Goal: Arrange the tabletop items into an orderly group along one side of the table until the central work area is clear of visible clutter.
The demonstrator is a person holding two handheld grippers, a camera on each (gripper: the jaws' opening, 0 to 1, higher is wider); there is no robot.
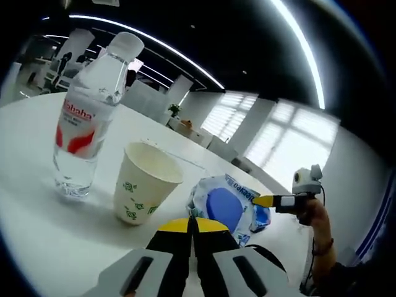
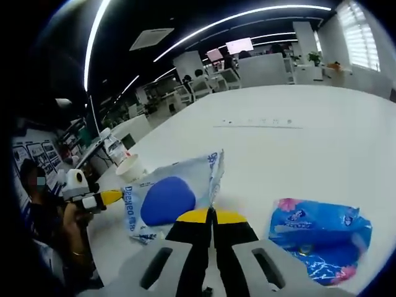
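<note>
Your right gripper (image 2: 211, 216), jaws closed on the white wipes pack (image 2: 170, 195), holds it just right of the paper cup (image 1: 143, 182) and bottle (image 1: 90, 117). Your left gripper (image 1: 192, 224) is closed, empty, nearer them

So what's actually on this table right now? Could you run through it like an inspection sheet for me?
Surface: white table, mostly bare in the right gripper view.
Job's things: water bottle standing upright, cap on; paper cup upright beside it, apart from it; white and blue packet lying flat near the cup; blue and pink packet lying flat, apart from the others.
Clutter: nothing seen beyond these.
Grippers: left gripper jaws together, holding nothing; right gripper jaws together at the edge of the white and blue packet, grip on it cannot be told.
Cables: nothing seen.
Surroundings: open office with ceiling light strips, windows with blinds, desks and chairs behind.
</note>
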